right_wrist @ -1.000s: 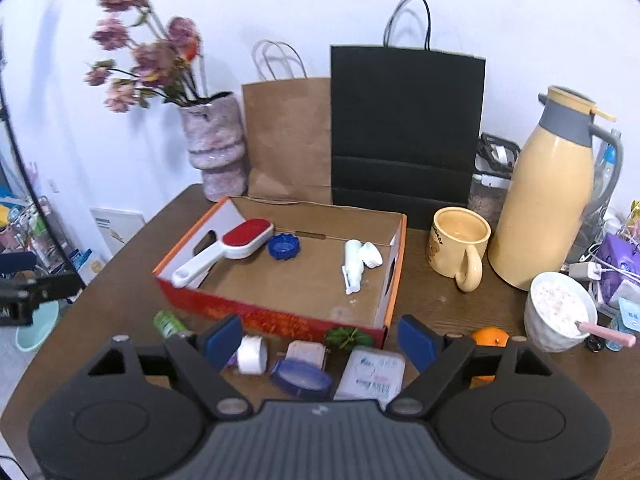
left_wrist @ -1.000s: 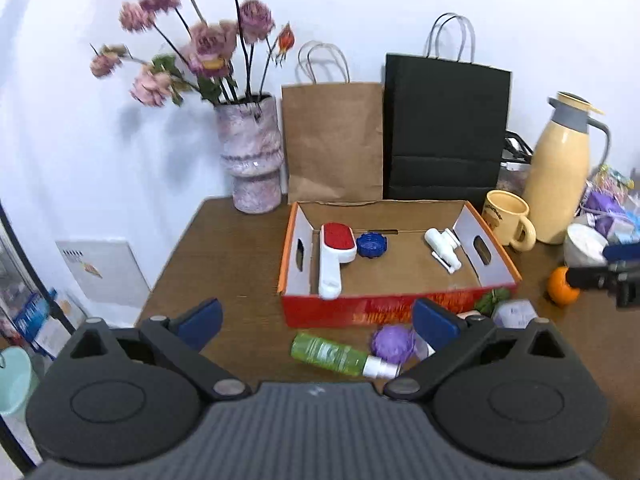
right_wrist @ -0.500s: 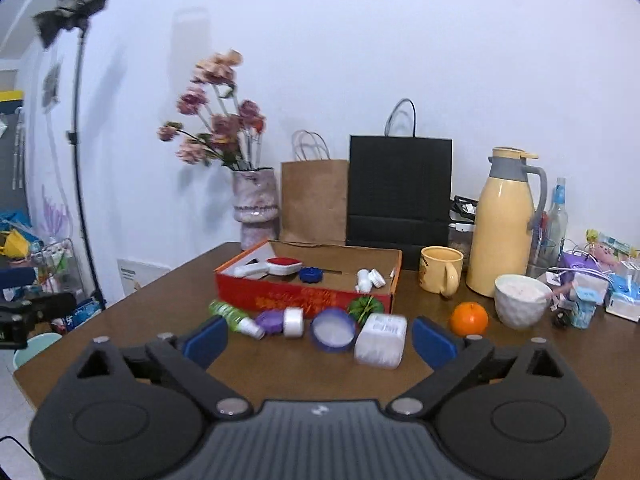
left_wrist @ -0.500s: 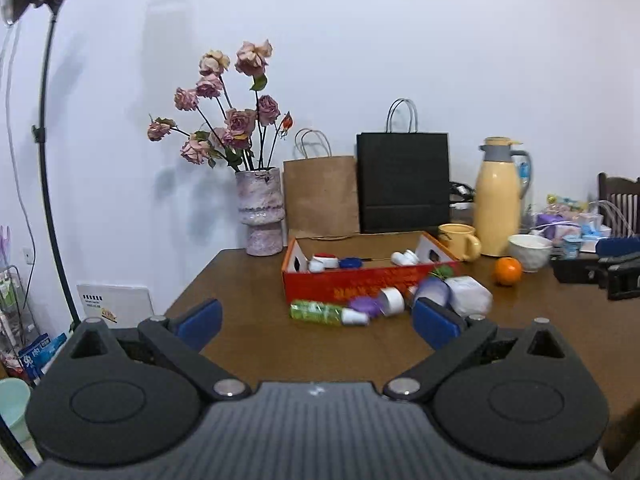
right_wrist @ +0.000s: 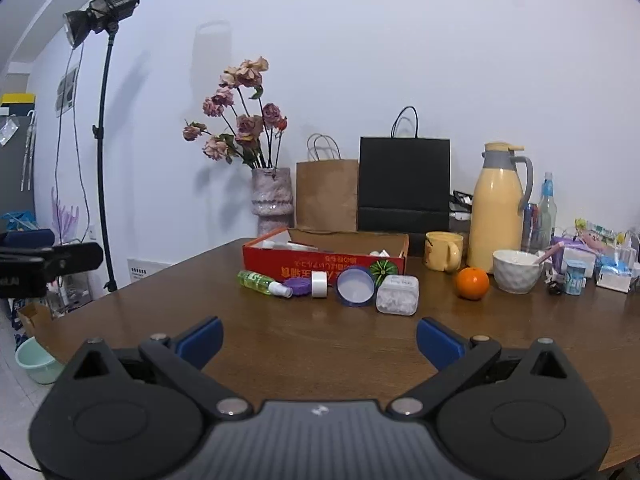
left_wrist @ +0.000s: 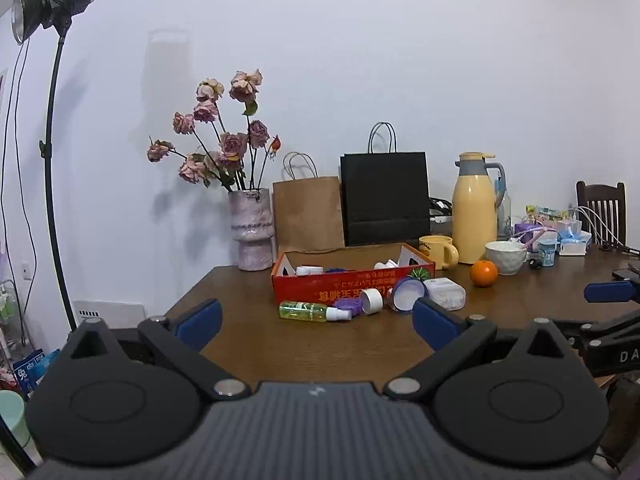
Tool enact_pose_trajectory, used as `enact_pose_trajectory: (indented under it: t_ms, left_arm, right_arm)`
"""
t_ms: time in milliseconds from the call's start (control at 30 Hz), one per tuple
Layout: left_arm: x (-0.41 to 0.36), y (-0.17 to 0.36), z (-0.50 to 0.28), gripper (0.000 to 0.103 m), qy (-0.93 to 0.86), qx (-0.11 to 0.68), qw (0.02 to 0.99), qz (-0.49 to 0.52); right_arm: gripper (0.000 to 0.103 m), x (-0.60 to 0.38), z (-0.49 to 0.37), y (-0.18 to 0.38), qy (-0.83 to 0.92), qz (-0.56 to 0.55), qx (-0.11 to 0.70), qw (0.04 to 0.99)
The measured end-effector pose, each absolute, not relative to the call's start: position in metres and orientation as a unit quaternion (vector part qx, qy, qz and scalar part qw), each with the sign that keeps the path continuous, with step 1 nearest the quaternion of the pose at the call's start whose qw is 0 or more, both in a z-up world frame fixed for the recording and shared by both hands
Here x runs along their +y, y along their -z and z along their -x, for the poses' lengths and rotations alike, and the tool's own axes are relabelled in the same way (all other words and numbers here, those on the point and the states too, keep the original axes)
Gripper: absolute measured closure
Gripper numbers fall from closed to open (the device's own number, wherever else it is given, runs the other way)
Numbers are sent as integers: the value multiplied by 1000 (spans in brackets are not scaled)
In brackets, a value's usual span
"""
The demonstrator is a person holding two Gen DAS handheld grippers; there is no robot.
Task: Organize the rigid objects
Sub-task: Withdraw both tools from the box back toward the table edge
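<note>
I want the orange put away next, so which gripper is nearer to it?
Right, as far as these views show. The orange sits just ahead-right of the open right gripper; the open left gripper sits farther left, facing the red box.

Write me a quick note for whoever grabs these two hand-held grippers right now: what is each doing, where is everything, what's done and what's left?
Left gripper: open, empty, short of the items.
Right gripper: open, empty, also short of them.
Red box on the table: a few white and blue pieces already inside.
Left outside, in front of it: green spray bottle, purple lid, white cap, blue-rimmed round lid, clear white case.
Next, probably: box those five.
</note>
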State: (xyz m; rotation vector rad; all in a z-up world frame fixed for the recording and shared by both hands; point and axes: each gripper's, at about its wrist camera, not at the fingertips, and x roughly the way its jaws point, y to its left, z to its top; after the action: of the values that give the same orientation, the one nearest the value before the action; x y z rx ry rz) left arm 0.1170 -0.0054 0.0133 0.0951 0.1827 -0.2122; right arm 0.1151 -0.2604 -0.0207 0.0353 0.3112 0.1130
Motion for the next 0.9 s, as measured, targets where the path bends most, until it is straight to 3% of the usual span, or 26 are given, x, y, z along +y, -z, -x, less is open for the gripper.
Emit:
enact_pose_trajectory:
  t_ms: [433,767,900]
  left_arm:
    - [-7,5,-149,0,101,136,984,-50]
    - [-6,21,-197,0,82,176,980,-45]
    - [-6,23,-229,0,65,190,979,-45]
  right_arm:
    - [0,-264,-143,33,-53,-30,188,980]
    - [6,-271,-191,40,-62,-27,208,976]
    - [17,-272,-223,40,-75,-25,221,972]
